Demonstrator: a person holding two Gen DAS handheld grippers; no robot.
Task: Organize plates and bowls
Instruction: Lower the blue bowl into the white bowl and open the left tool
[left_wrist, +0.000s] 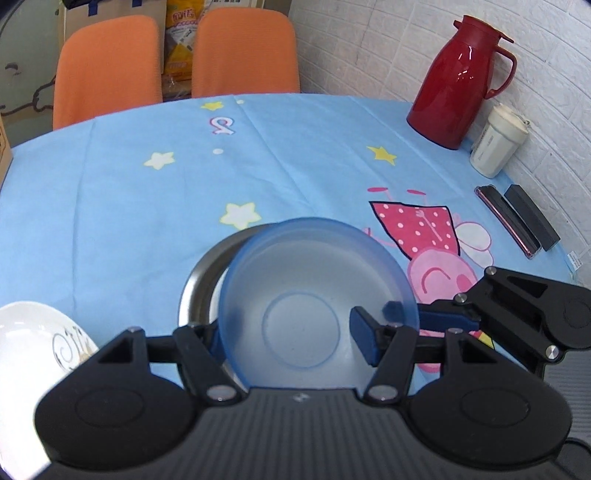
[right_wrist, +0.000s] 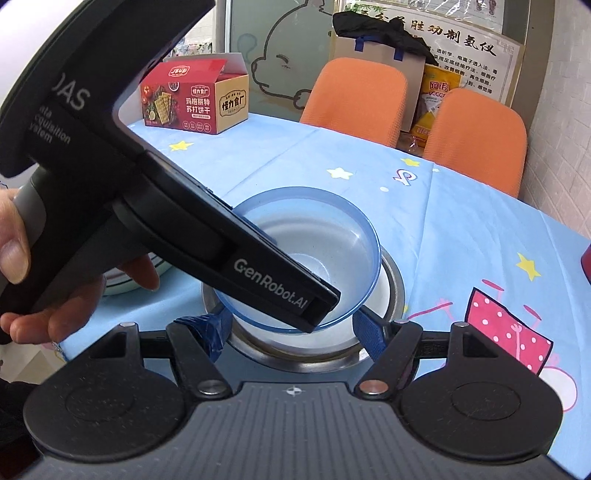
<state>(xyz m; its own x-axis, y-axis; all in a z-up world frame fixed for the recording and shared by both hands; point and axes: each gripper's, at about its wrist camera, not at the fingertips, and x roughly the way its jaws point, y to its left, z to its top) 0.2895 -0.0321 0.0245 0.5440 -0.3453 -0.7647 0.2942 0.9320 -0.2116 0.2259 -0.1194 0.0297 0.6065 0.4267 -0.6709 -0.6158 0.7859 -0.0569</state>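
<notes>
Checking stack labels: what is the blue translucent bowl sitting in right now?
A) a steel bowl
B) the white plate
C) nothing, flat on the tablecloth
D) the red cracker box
A: the blue translucent bowl sits tilted inside the steel bowl, whose metal rim shows around it in both wrist views.

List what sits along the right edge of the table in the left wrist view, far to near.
Red thermos jug → white lidded cup → two dark slim cases lying side by side → right gripper, at the blue bowl's rim.
</notes>
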